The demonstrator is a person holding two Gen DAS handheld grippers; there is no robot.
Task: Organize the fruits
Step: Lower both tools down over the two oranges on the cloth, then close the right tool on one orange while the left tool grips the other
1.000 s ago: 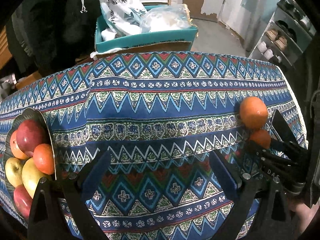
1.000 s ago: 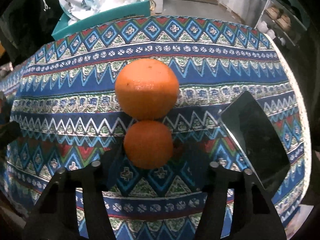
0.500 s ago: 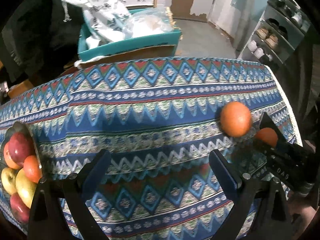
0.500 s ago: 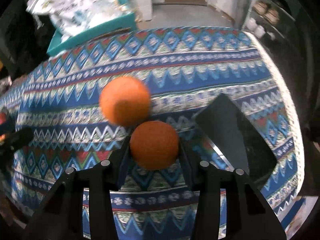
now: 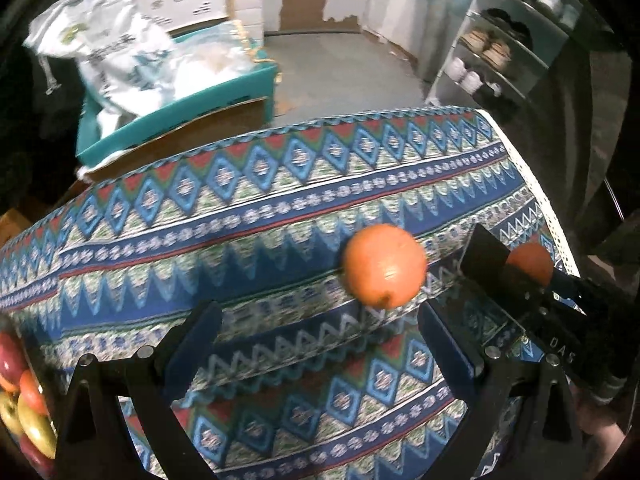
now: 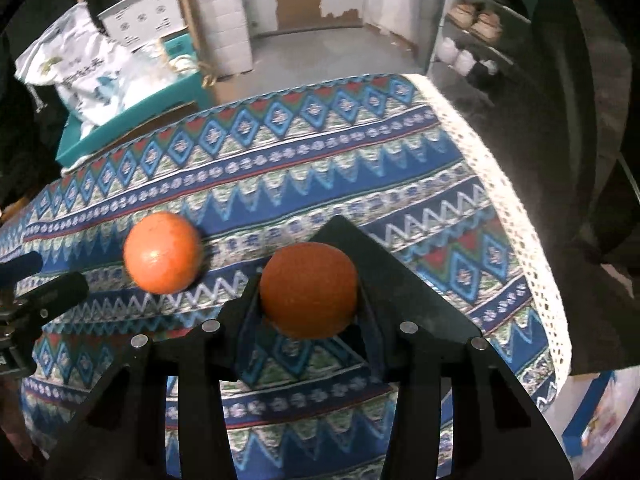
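Observation:
A small orange [image 6: 308,290] is clamped between my right gripper's [image 6: 307,300] fingers and held just above the patterned cloth [image 6: 320,168]. The left wrist view shows the same orange [image 5: 530,262] in the right gripper [image 5: 532,276] at the far right. A bigger orange [image 5: 384,266] lies loose on the cloth, ahead of my left gripper [image 5: 316,332] and towards its right finger. That gripper is open and empty. The big orange [image 6: 162,258] lies to the left of the held one. A heap of apples and oranges [image 5: 28,408] shows at the lower left edge.
A flat black slab [image 6: 384,256] lies on the cloth under and behind the held orange. The cloth's lace edge [image 6: 500,184] marks the table's right side. Beyond the far edge stands a teal box [image 5: 180,120] with white bags. Shelves [image 5: 500,52] stand at the back right.
My right gripper closed on the small orange and lifted it off the cloth. The left gripper moved right towards the big orange, and the fruit heap slid to the view's left edge.

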